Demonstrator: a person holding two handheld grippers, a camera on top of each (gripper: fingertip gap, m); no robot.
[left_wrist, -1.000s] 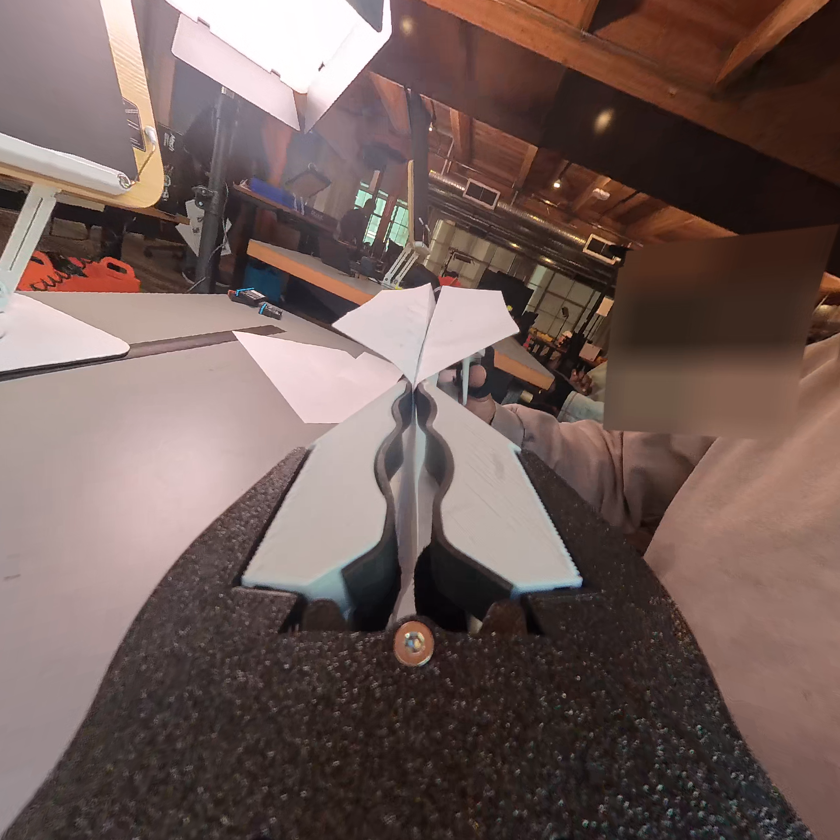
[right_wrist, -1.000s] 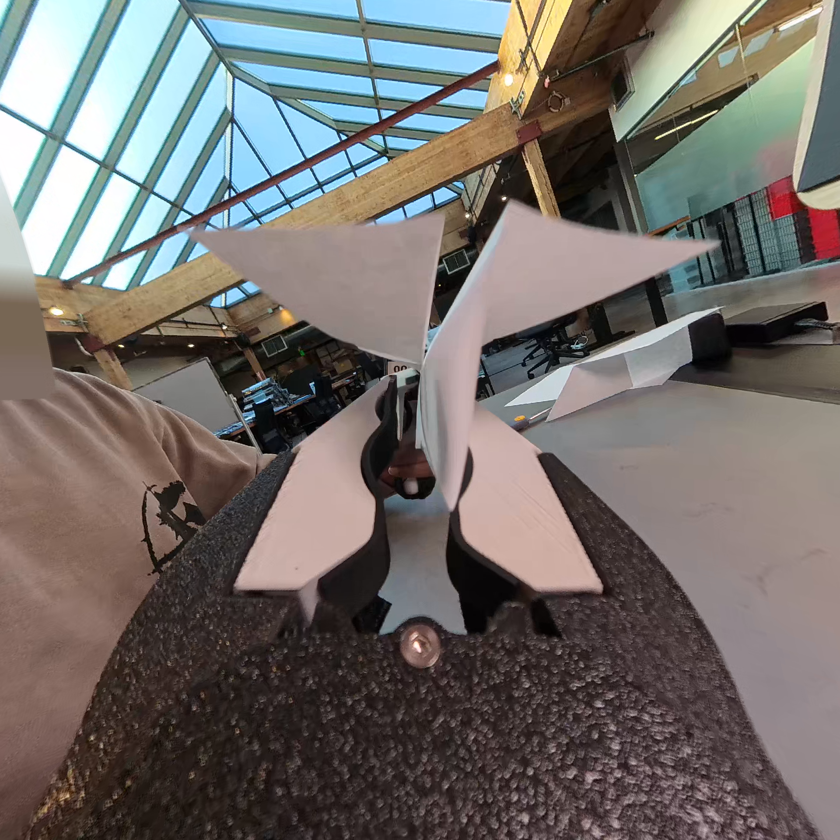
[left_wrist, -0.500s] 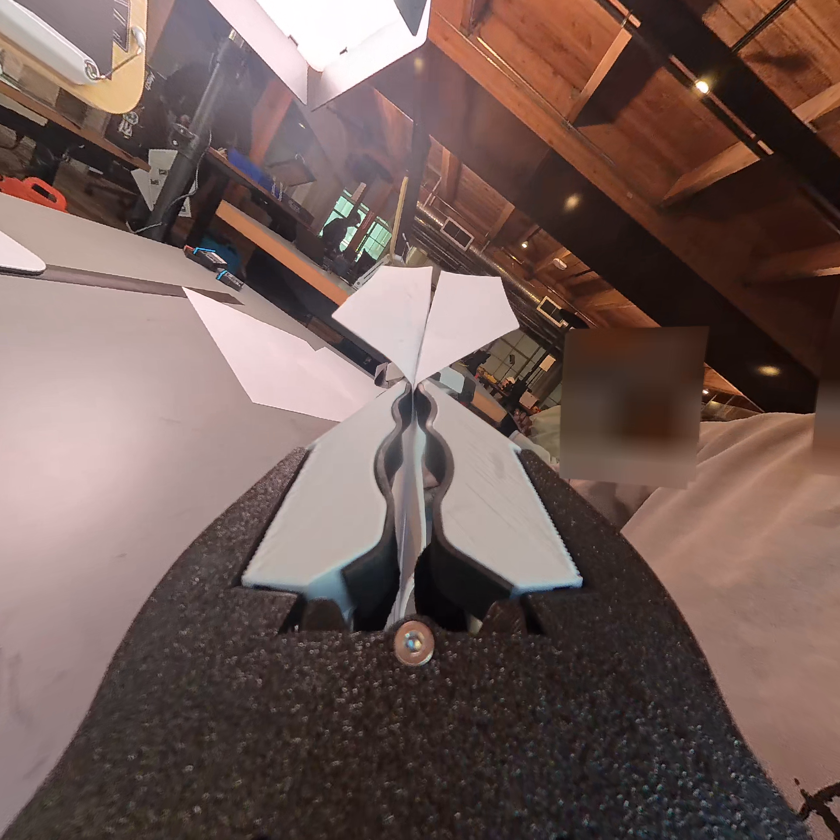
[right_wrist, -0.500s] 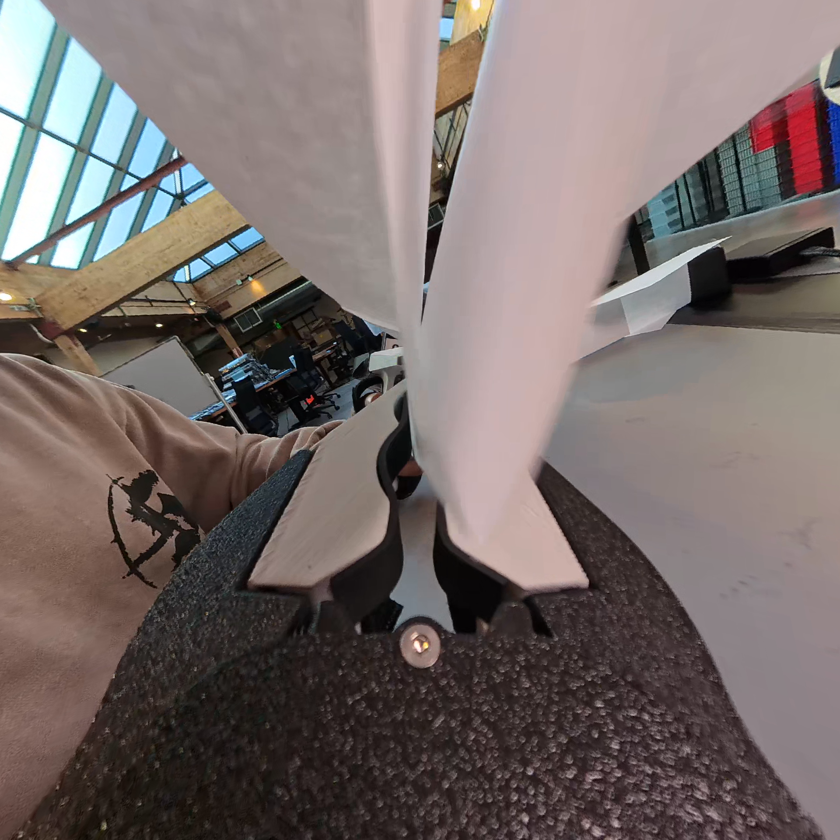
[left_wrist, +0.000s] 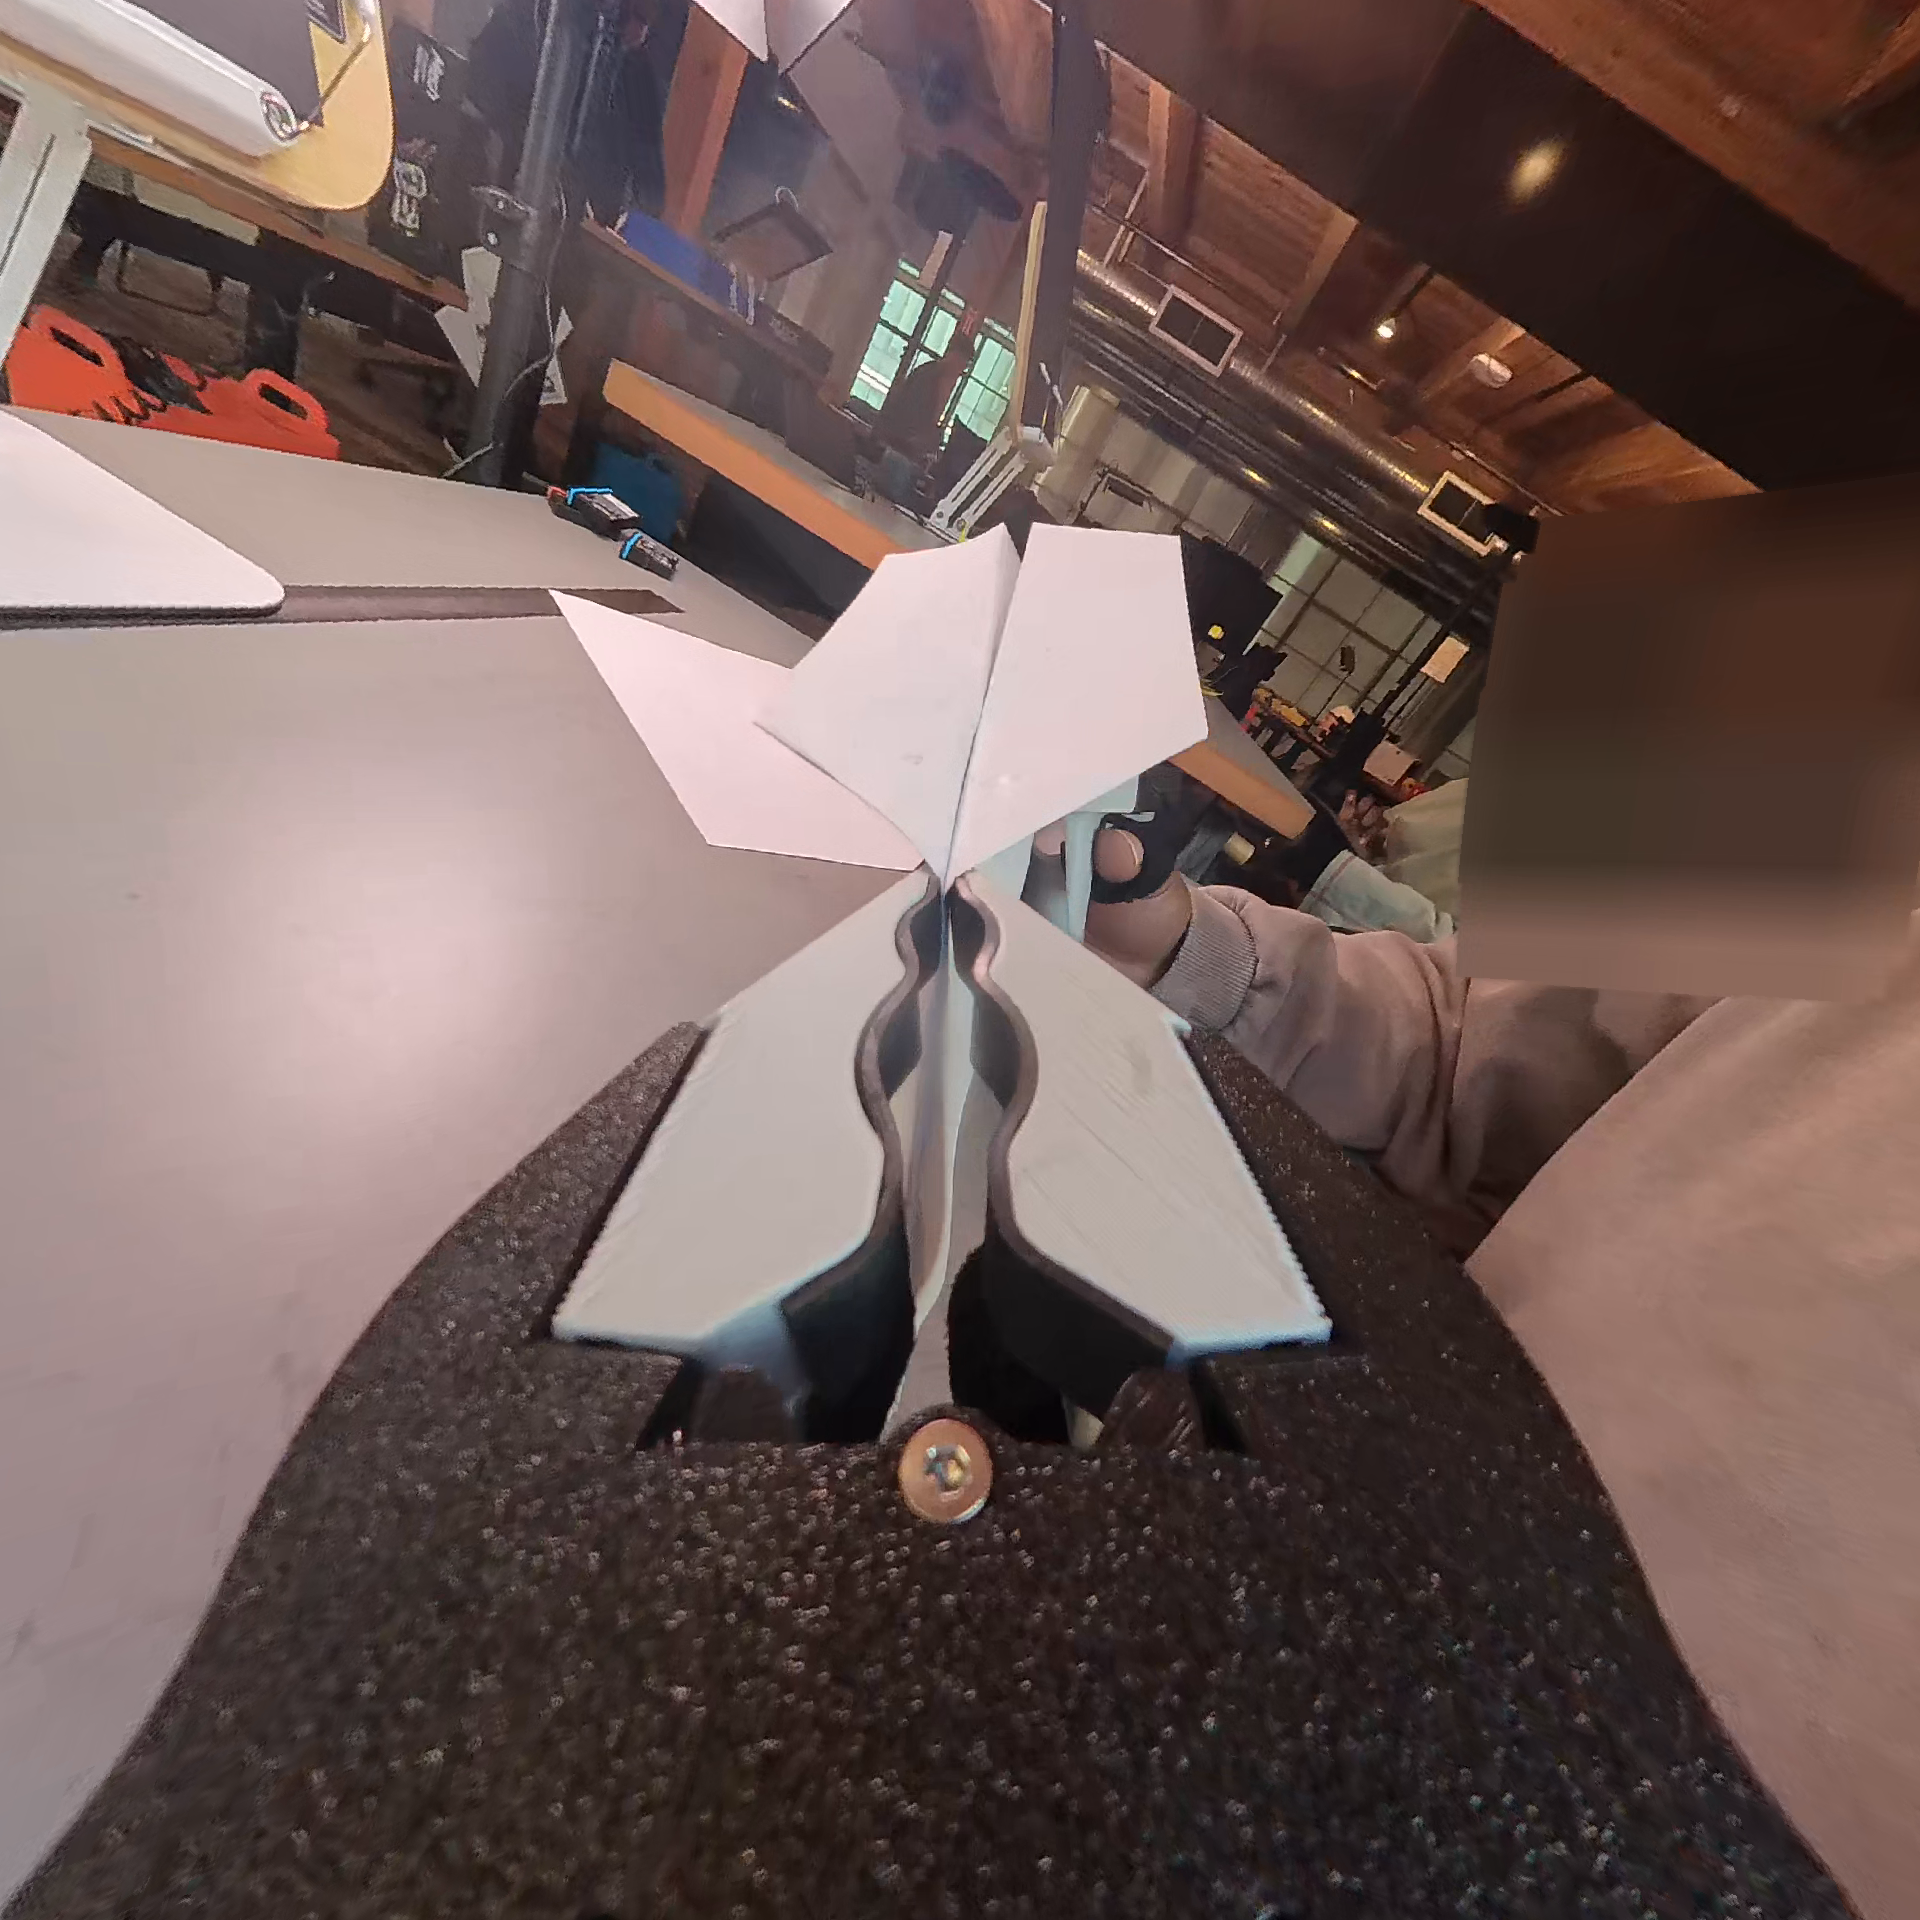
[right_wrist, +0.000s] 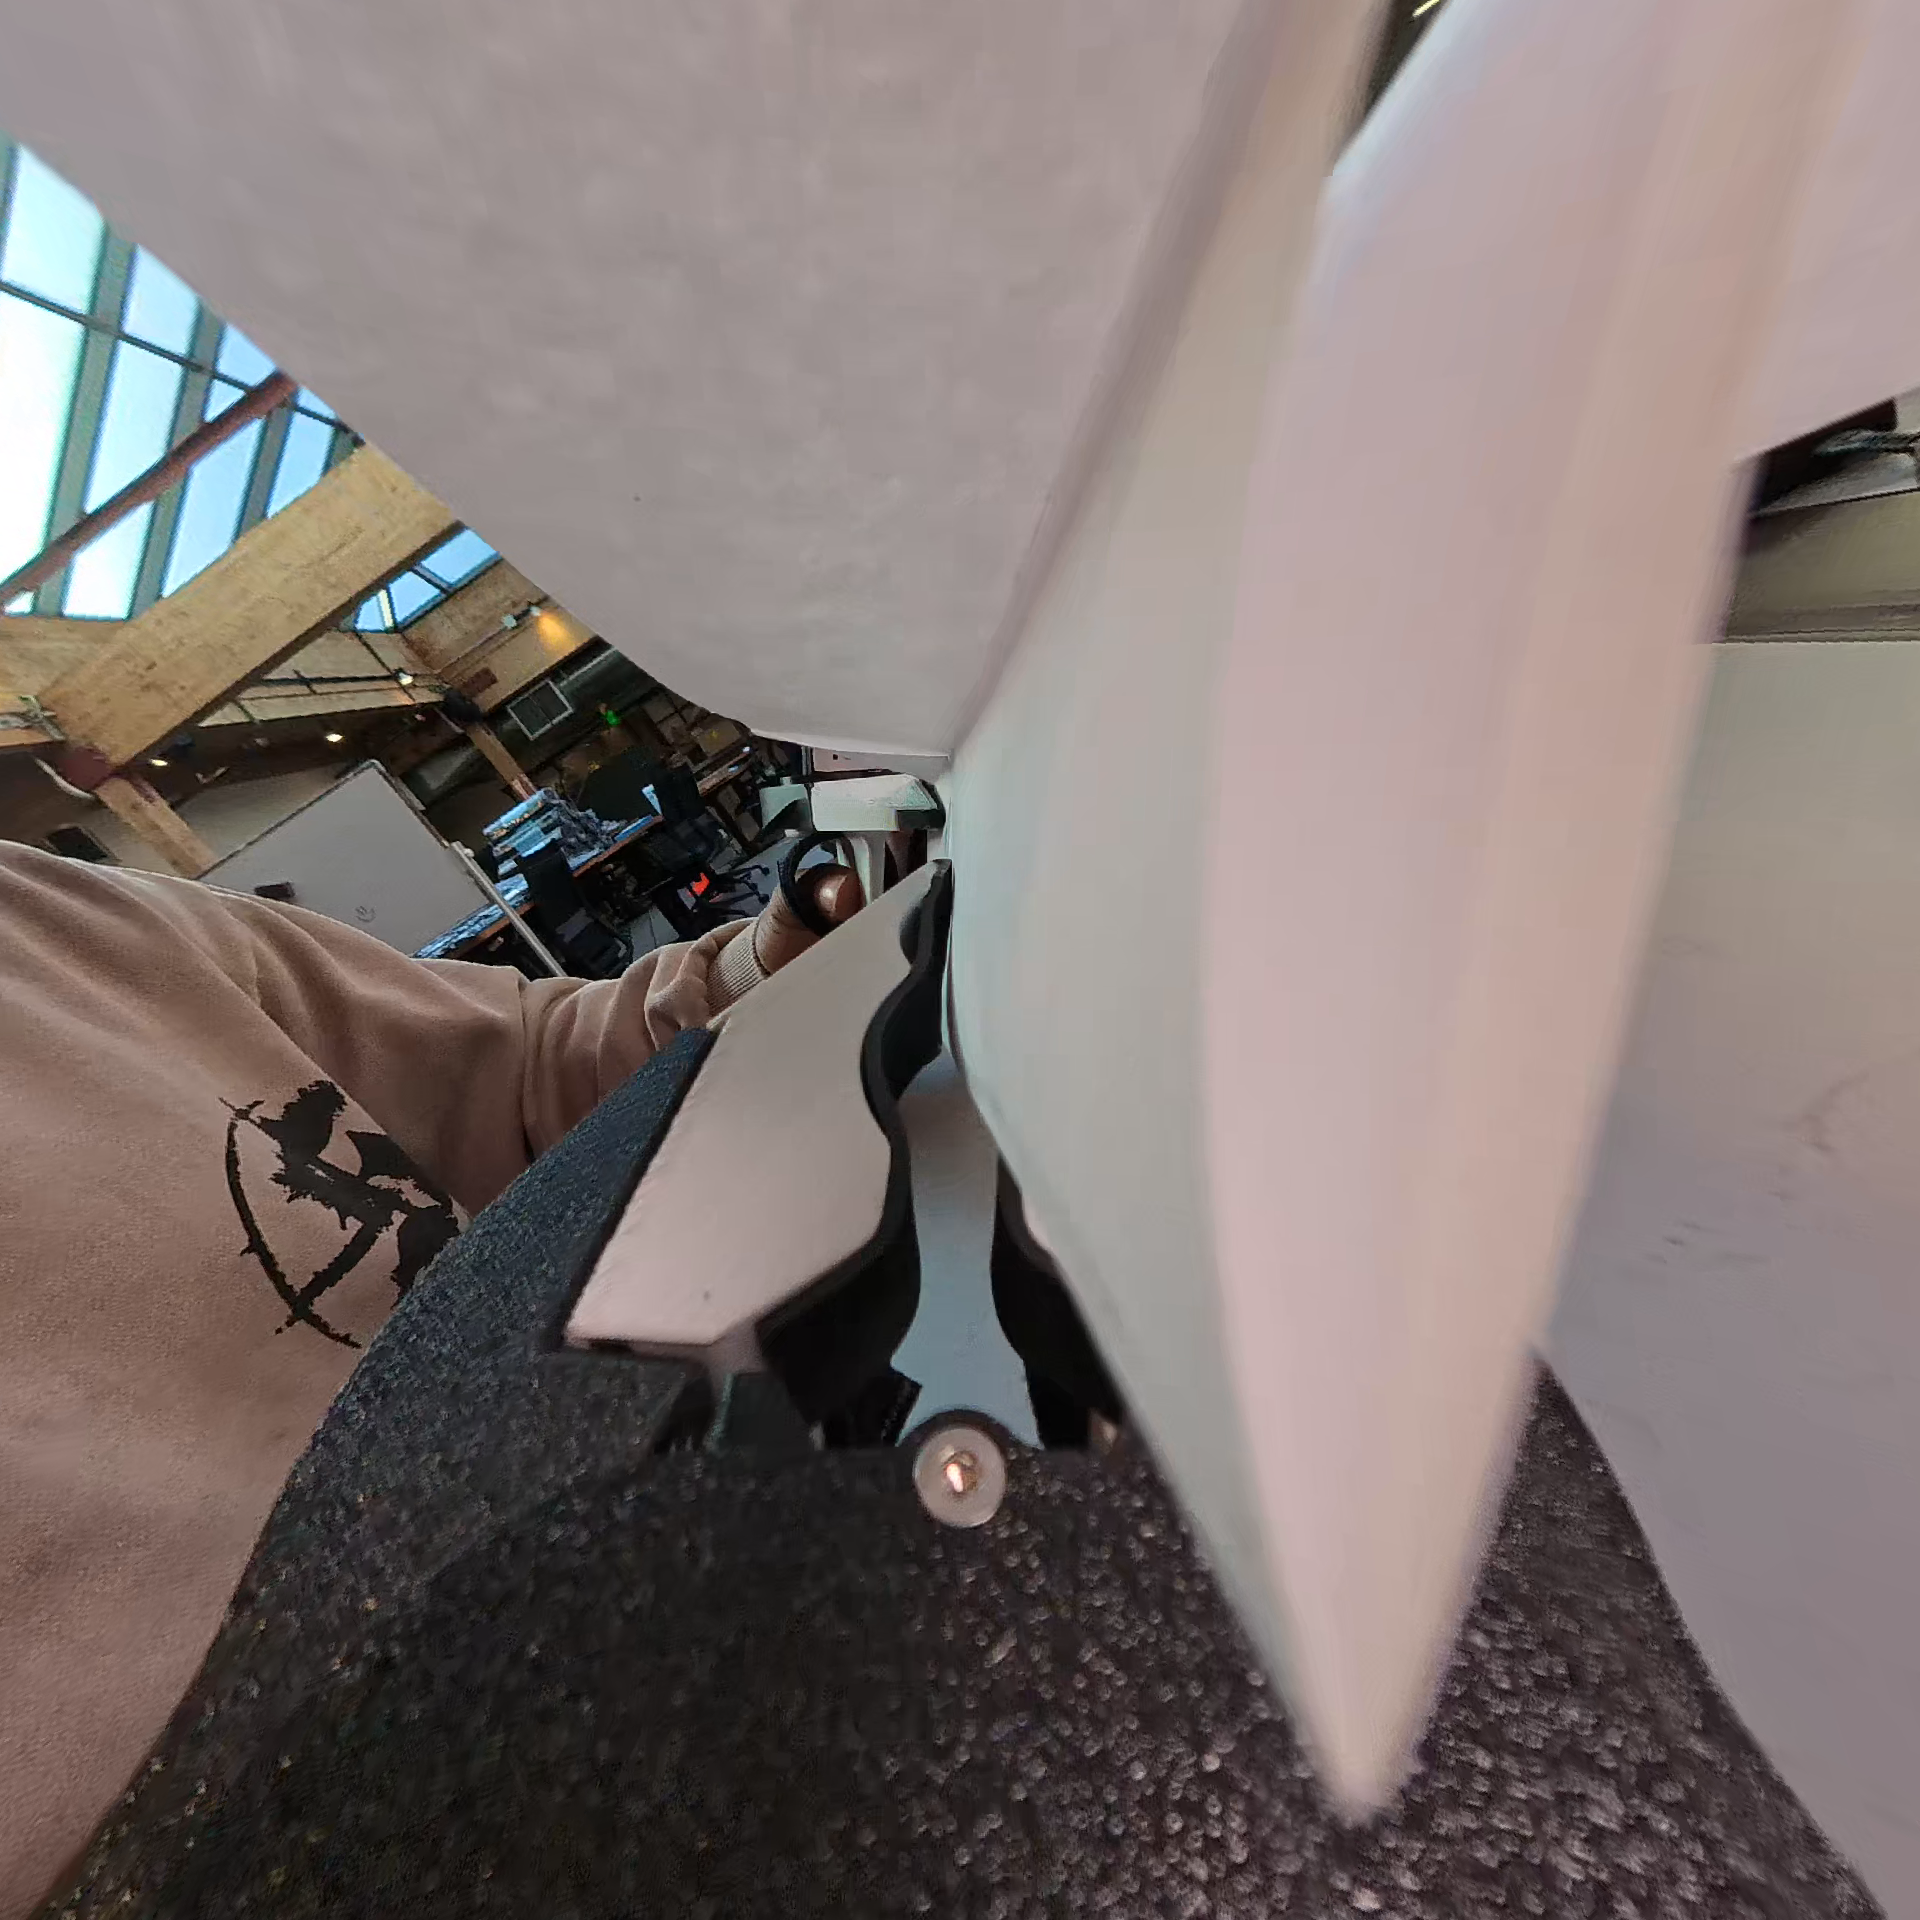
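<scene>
Left wrist view: left gripper (left_wrist: 945, 894) clamped on folded white paper (left_wrist: 987, 707), above grey table (left_wrist: 312, 883); right gripper (right_wrist: 940, 935) beneath same paper (right_wrist: 1299, 935), jaw state unclear.

The grey tabletop (left_wrist: 312, 935) is the reference surface. Beyond its far edge stand orange-topped workbenches (left_wrist: 748, 457) and a black light-stand pole (left_wrist: 520, 260). Above them run wooden ceiling beams (left_wrist: 1299, 125) and a metal duct (left_wrist: 1299, 416); green-lit windows (left_wrist: 914, 353) lie behind. In the right wrist view, a glazed skylight (right_wrist: 104, 395), timber beams (right_wrist: 239, 623), a whiteboard (right_wrist: 353, 862) and black office chairs (right_wrist: 561, 904) appear.
</scene>
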